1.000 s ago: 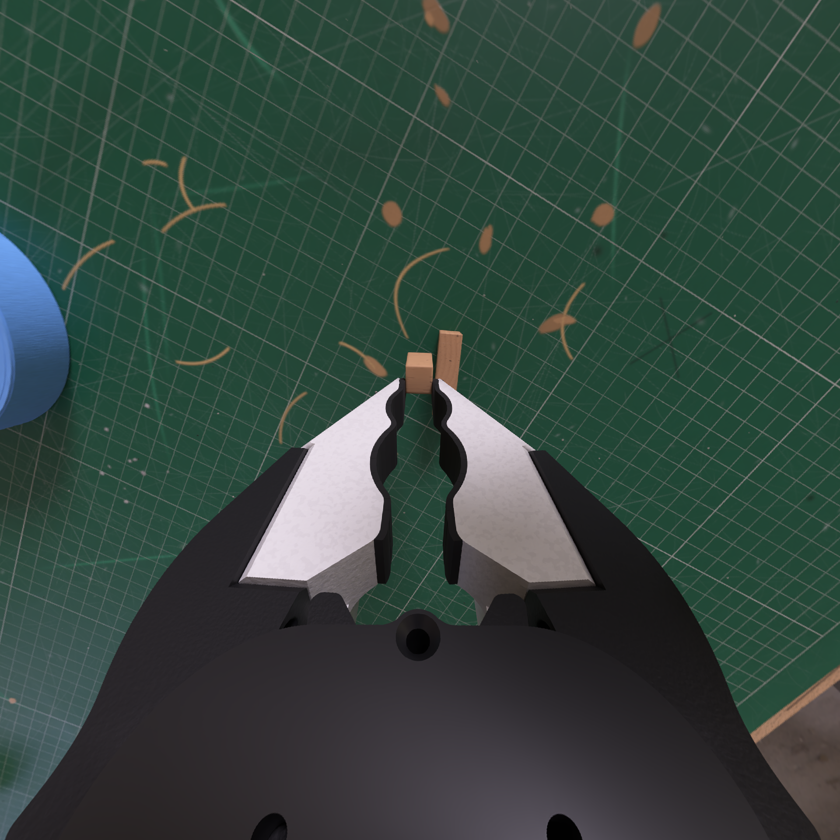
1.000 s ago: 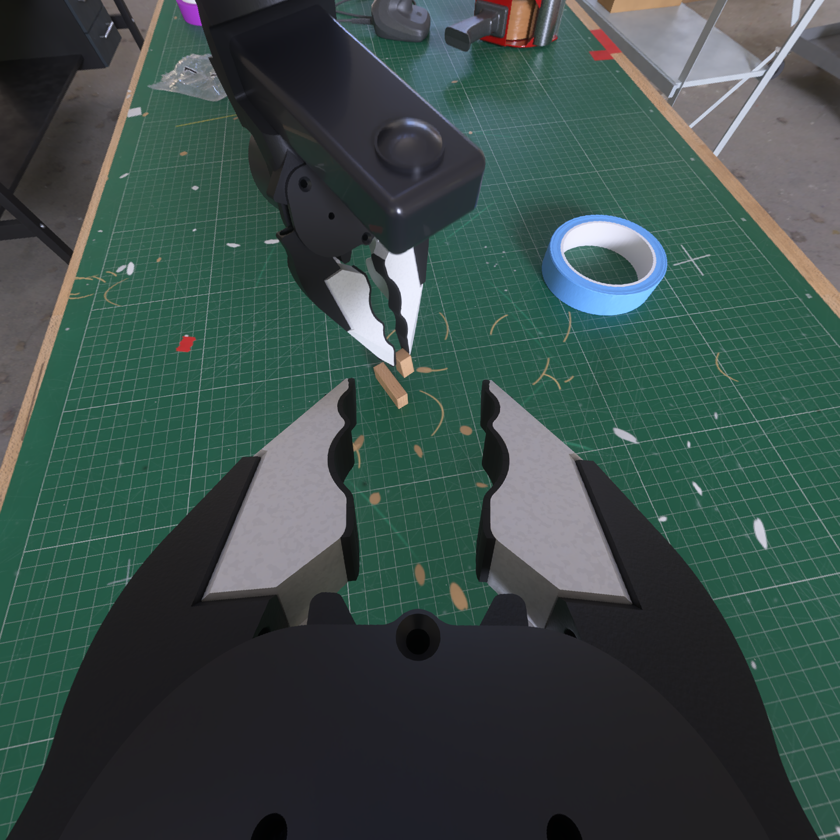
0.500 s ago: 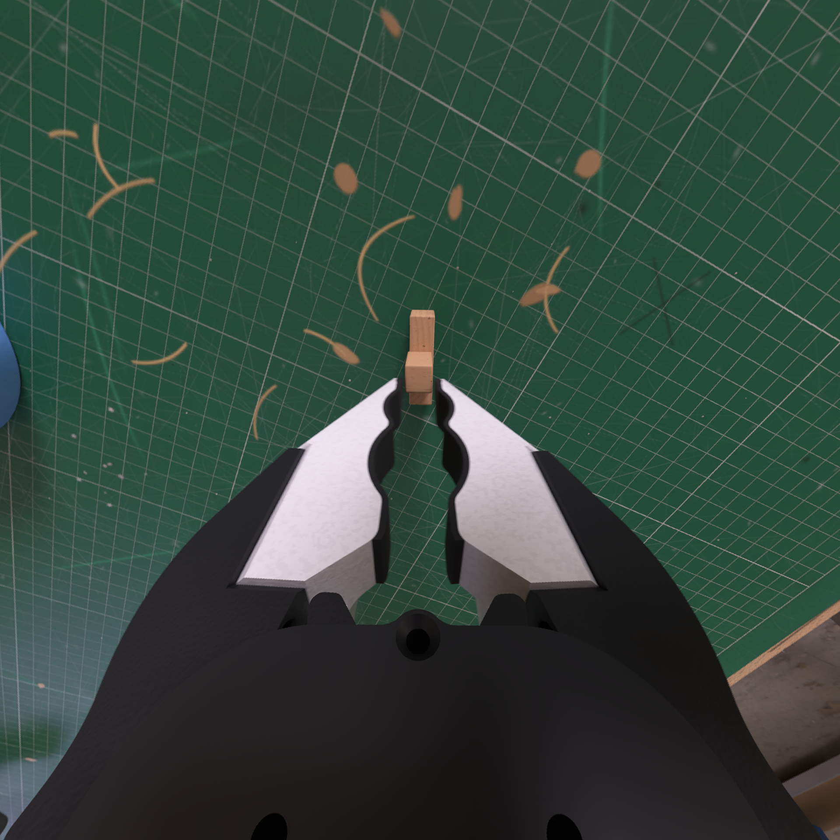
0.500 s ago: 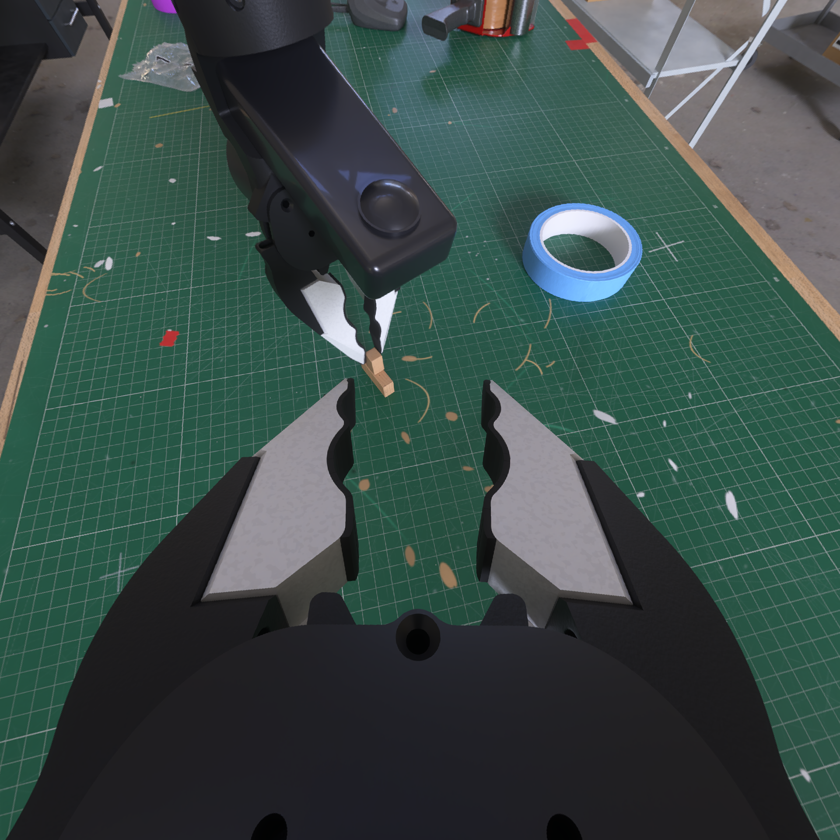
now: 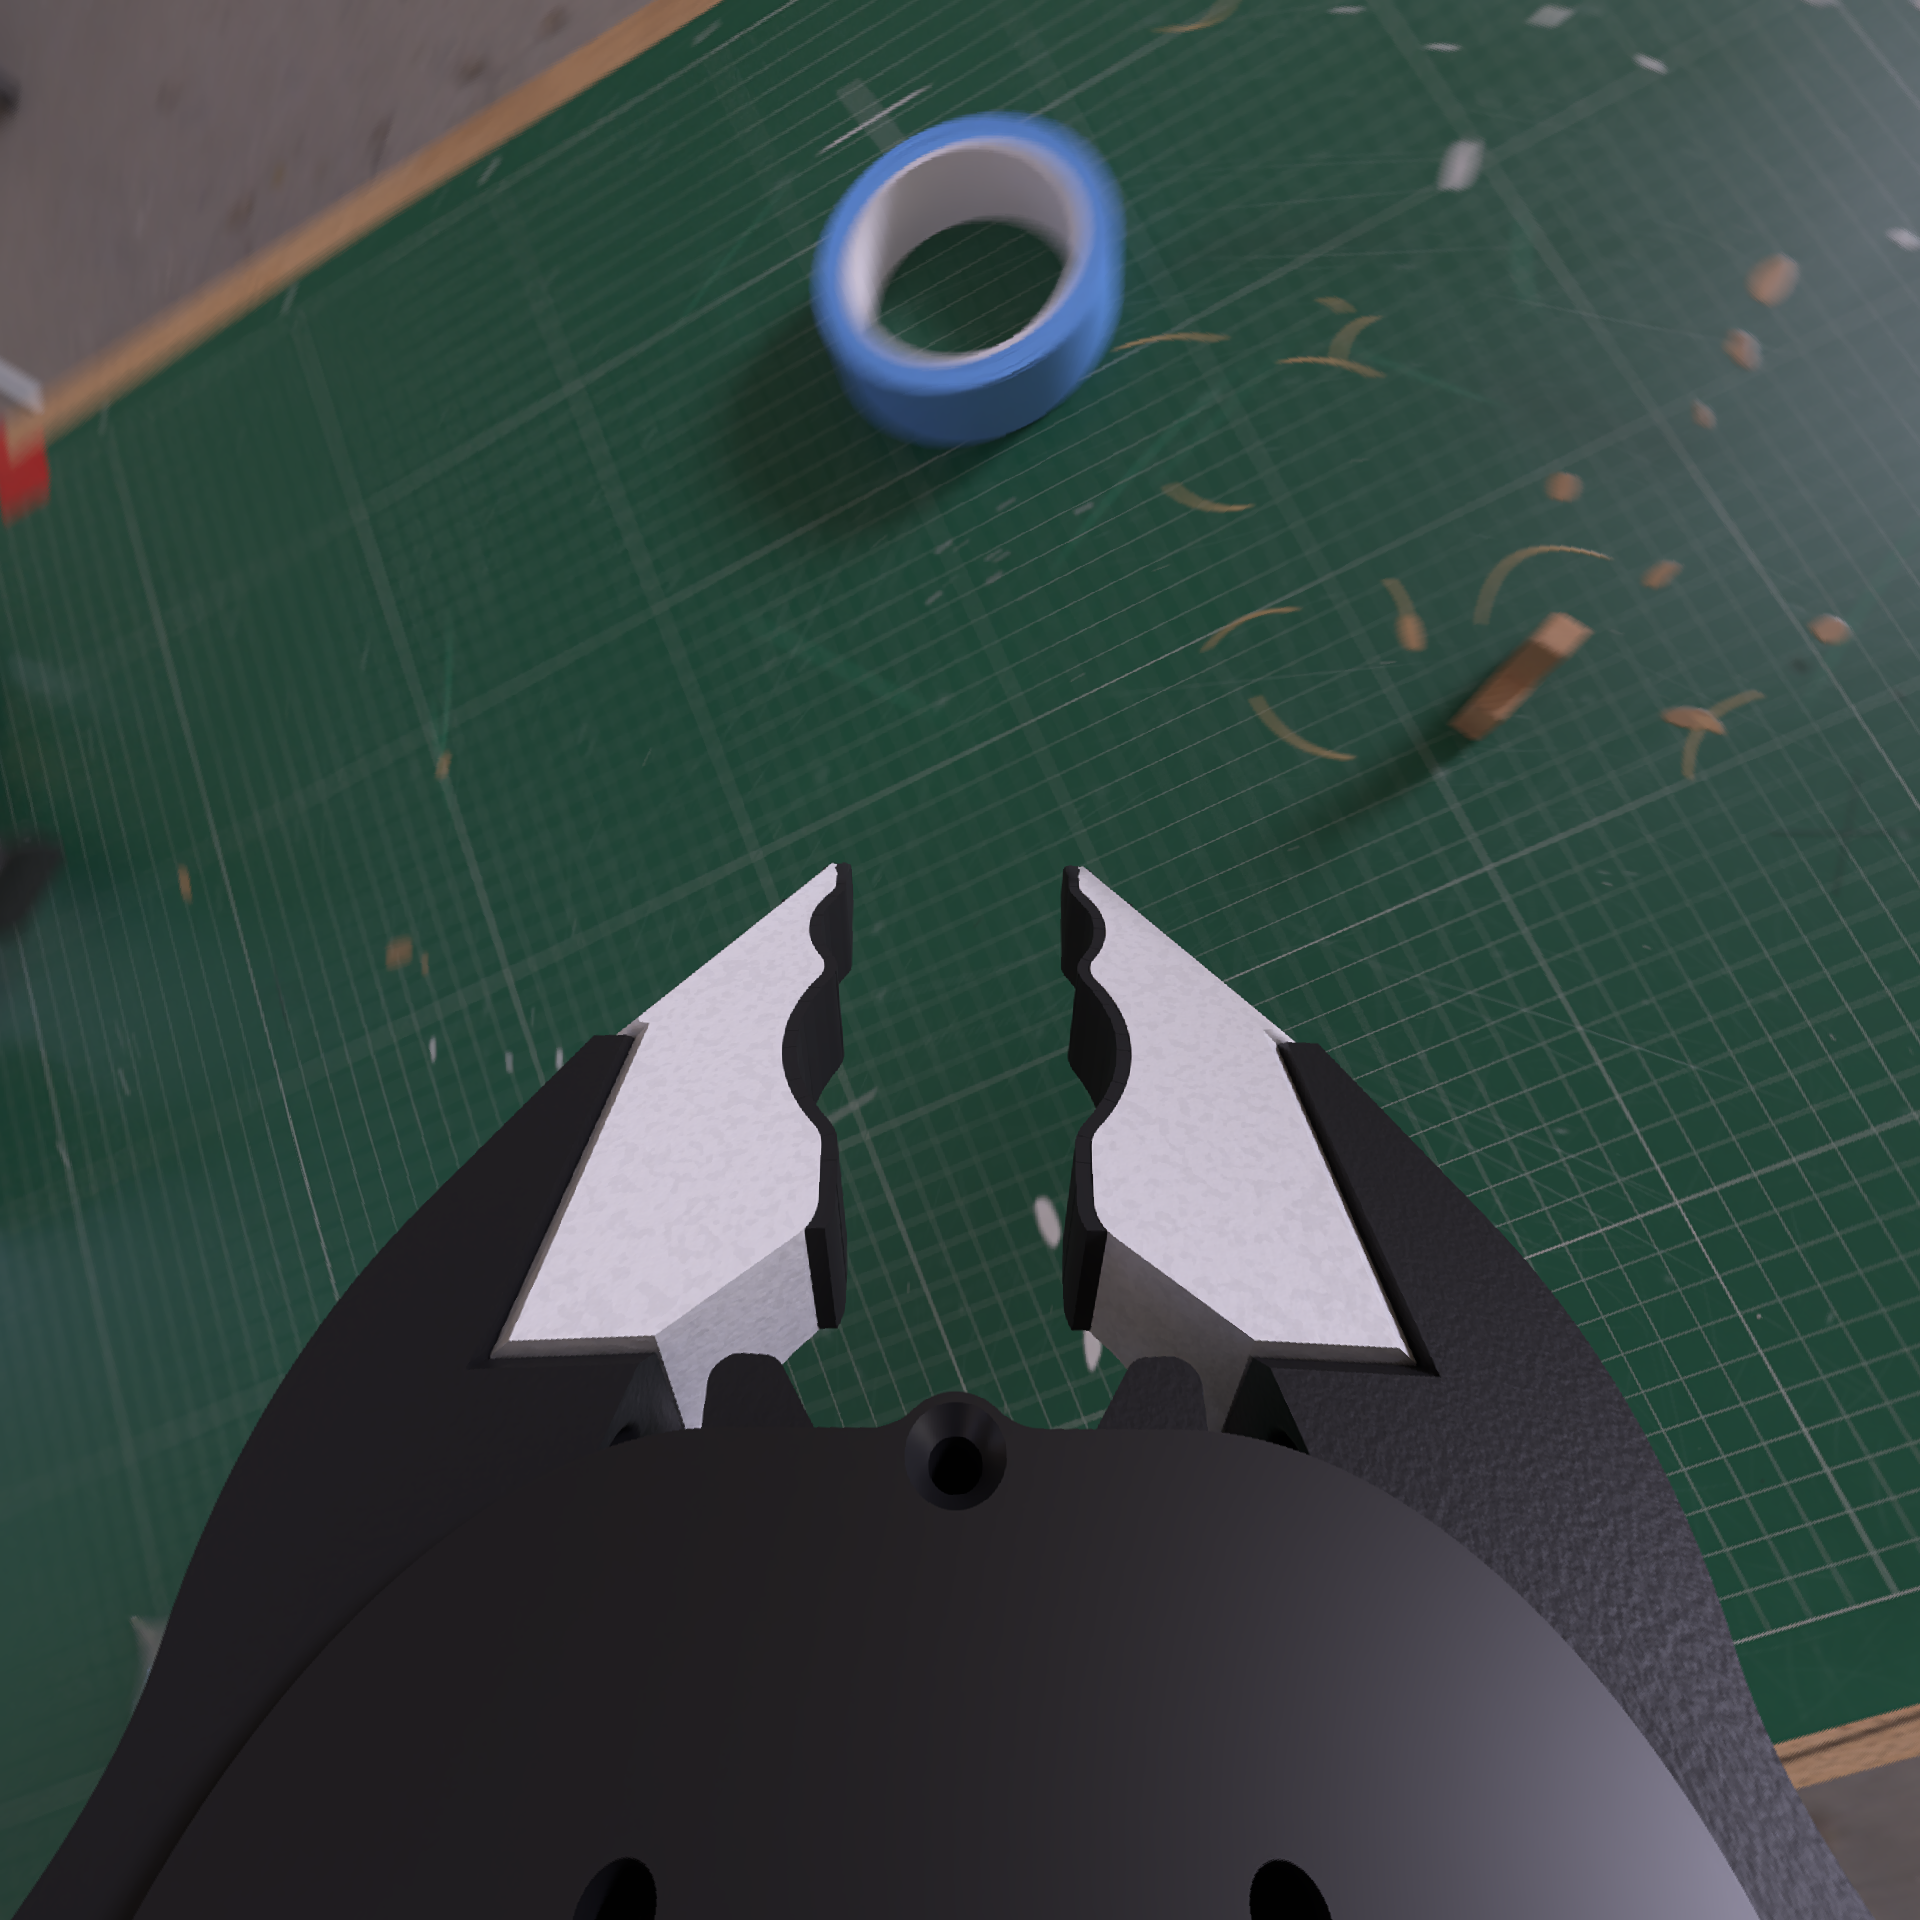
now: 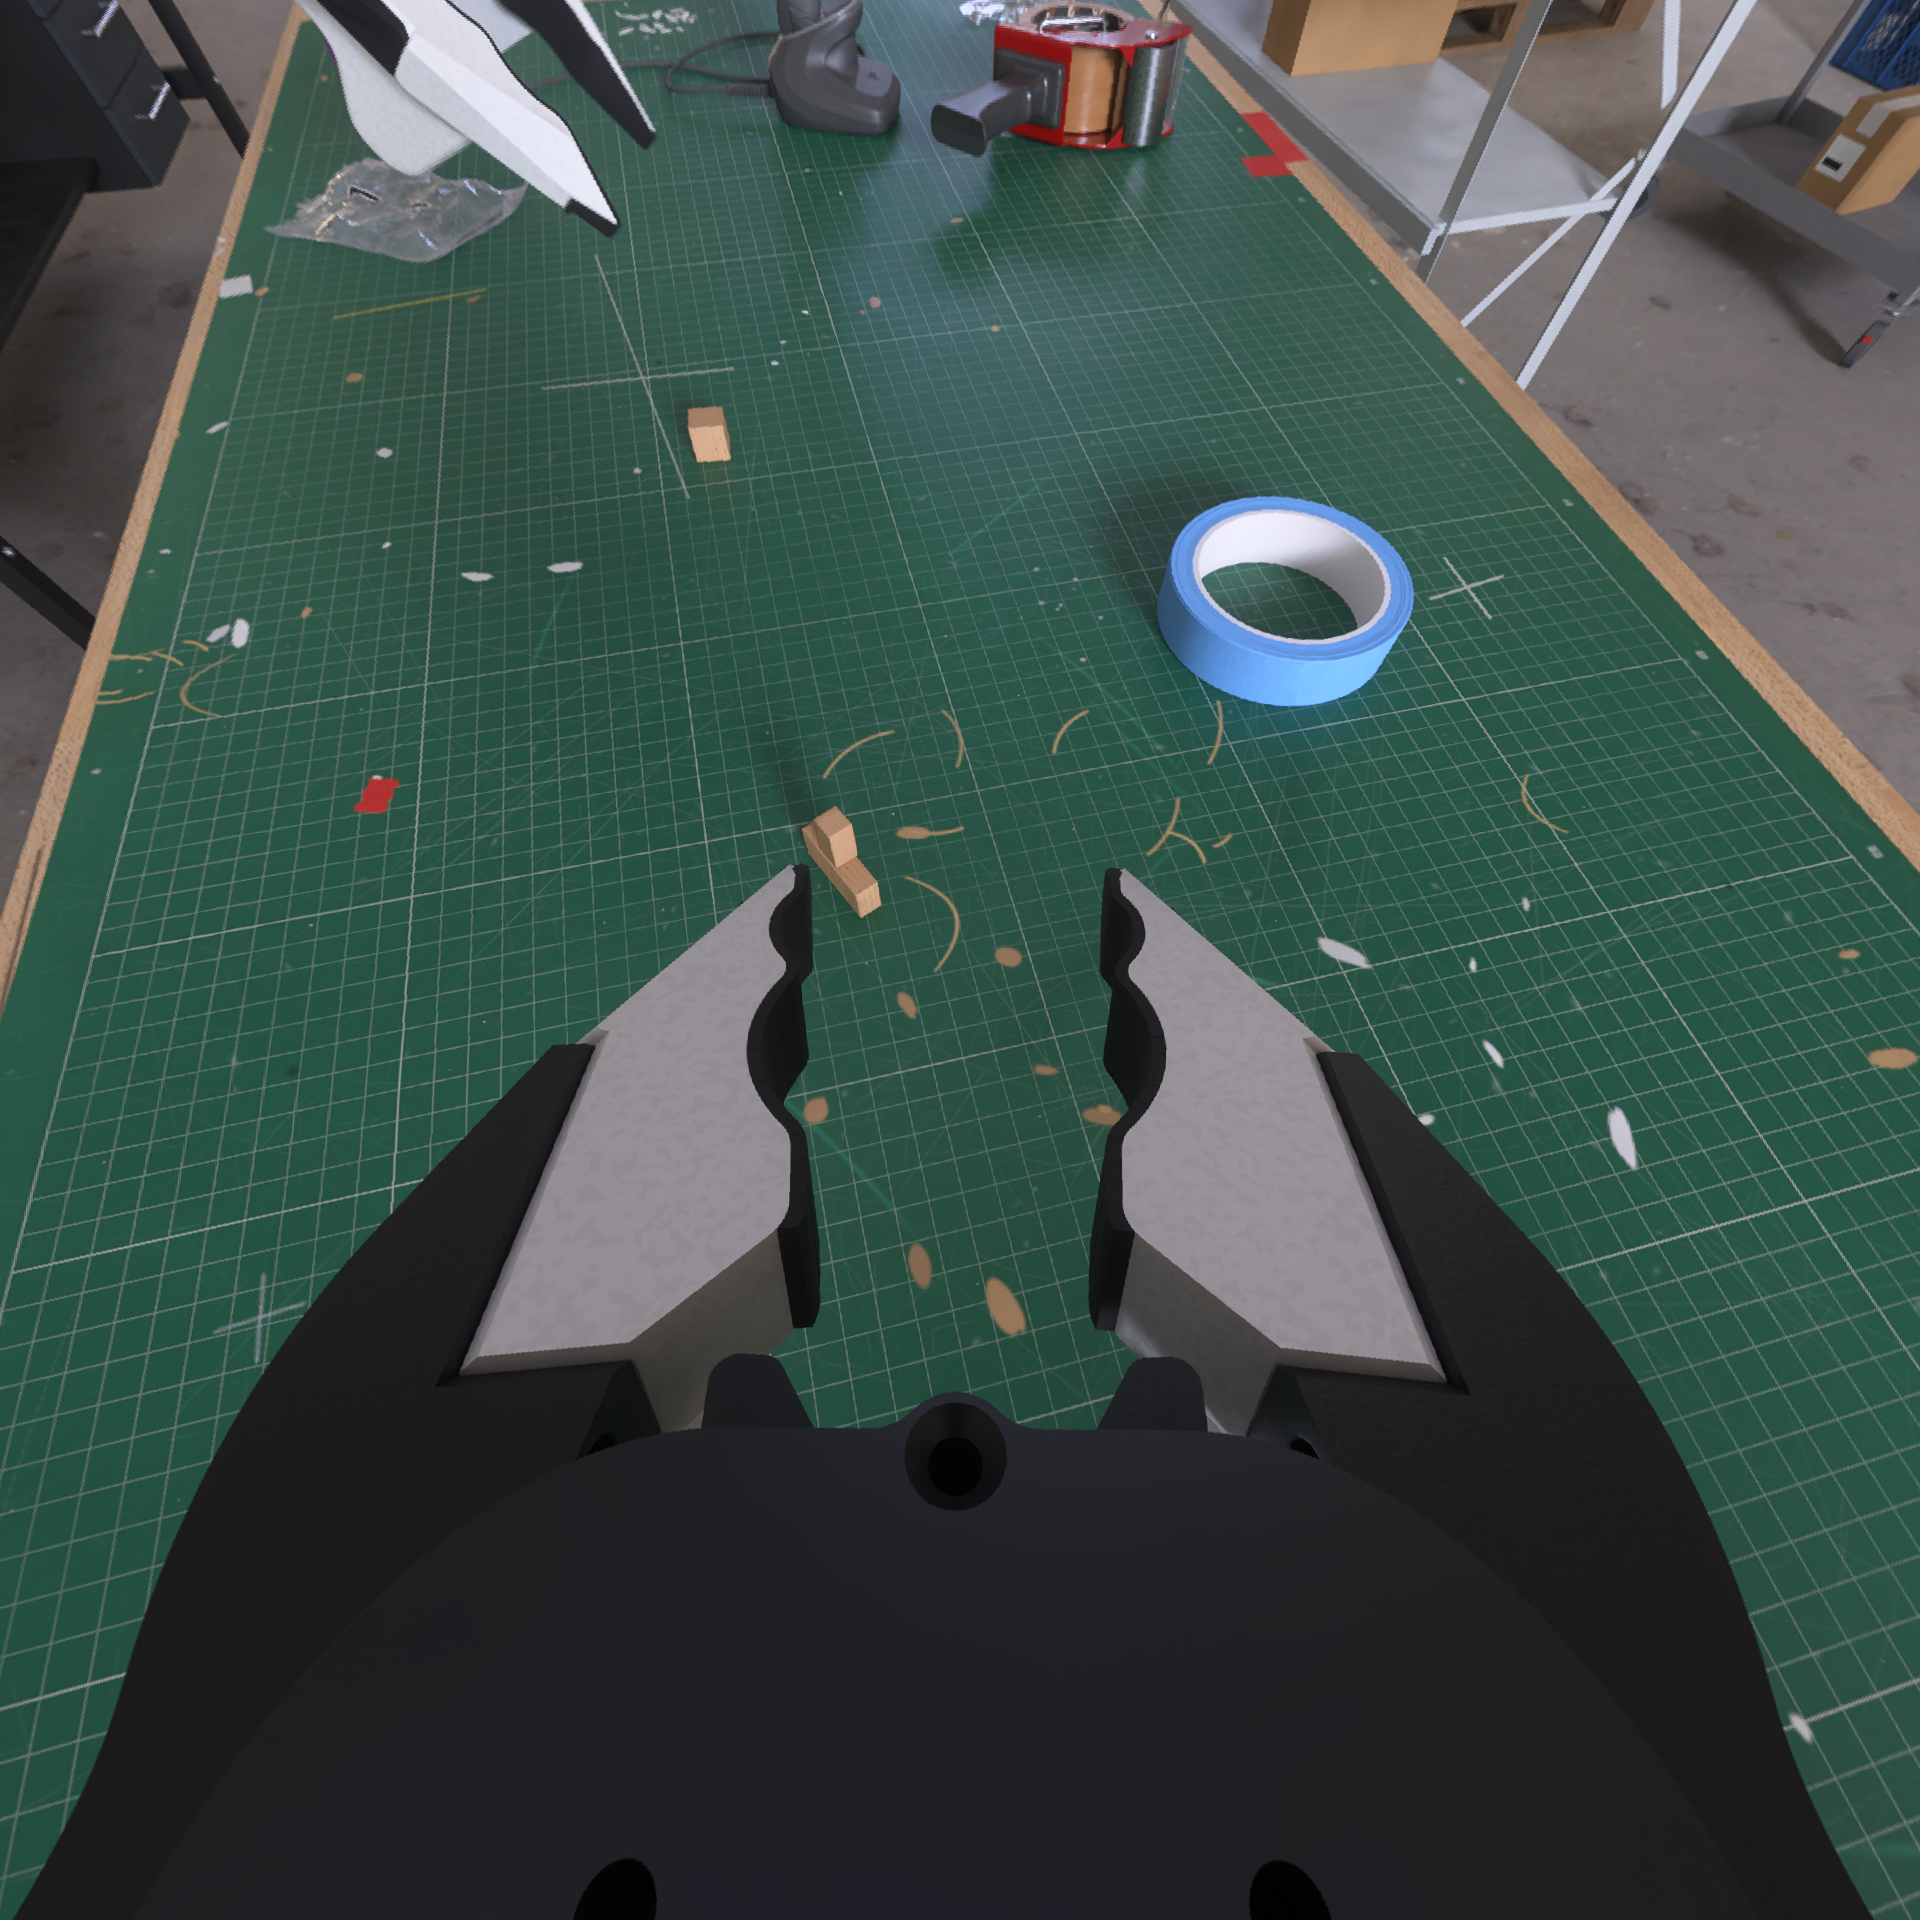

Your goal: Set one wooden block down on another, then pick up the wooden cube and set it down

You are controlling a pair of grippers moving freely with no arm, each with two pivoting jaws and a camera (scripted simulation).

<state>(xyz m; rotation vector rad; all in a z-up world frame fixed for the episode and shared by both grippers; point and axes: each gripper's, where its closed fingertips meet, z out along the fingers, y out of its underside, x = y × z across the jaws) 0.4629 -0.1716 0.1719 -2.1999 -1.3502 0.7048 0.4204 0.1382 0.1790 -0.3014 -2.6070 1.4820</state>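
Observation:
In the right wrist view a small wooden block (image 6: 829, 833) rests on the far end of a long flat wooden block (image 6: 860, 891) on the green mat. A separate wooden cube (image 6: 709, 433) sits farther back on the mat. My right gripper (image 6: 951, 883) is open and empty, and the stack lies just beyond its left fingertip. My left gripper (image 5: 956, 883) is open and empty. It also shows in the right wrist view (image 6: 629, 177), raised at the far left. In the left wrist view the long block (image 5: 1517, 675) appears blurred at the right.
A blue tape roll (image 6: 1285, 597) lies right of the stack and shows in the left wrist view (image 5: 966, 275). A red tape dispenser (image 6: 1081, 88), a grey tool (image 6: 831, 73) and a plastic bag (image 6: 400, 203) are at the far end. Wood shavings litter the mat. The table edges run along both sides.
My left gripper let go of the small block on the long block, opened, and pulled up and away to the far left. My right gripper stayed open.

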